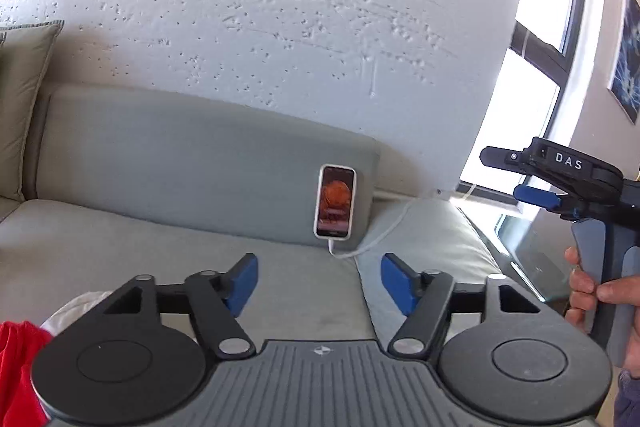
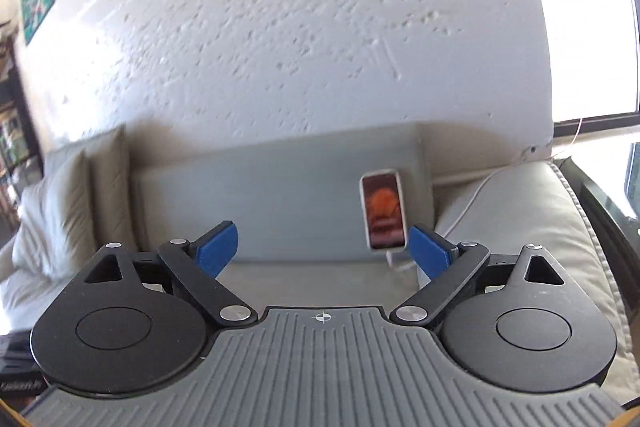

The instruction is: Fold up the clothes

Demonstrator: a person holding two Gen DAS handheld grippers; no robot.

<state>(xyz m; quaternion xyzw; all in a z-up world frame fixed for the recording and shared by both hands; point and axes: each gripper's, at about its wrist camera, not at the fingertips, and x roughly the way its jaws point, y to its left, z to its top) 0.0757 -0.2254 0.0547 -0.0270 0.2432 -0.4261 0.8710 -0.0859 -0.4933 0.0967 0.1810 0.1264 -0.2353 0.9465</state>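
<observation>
- The left gripper (image 1: 319, 285) stood wide open with nothing between its blue pads (image 1: 240, 285); it was held level above the sofa seat (image 1: 120, 239), pointing toward the backrest.
- The right gripper (image 2: 323, 251) was likewise spread wide and empty. In the left wrist view it showed at the far right, gripped by the person's right hand (image 1: 588, 291).
- The clothes lay nearest of all: a red garment (image 1: 18, 367) and a white one (image 1: 80, 303) just beside it sat at the lower-left edge of the left wrist view, below and to the left of the left gripper and partly hidden behind its body. Neither gripper touched them. The right wrist view did not show them.
- Judged from this, the step in hand was the first reach for a garment. To do it well, the left gripper would want to tip down and swing left, then take one layer near an edge or corner, not a bunch from the middle, so that the cloth could be drawn out flat on the open seat.
- The right gripper would need to cross leftward to take a second corner.
- Farther off, a phone (image 1: 335, 202) leaned on the grey back cushion (image 1: 180, 155), its white cable (image 1: 380, 233) trailing right; spread cloth should stay clear of both.
- Beyond stood the textured white wall (image 1: 260, 7).
</observation>
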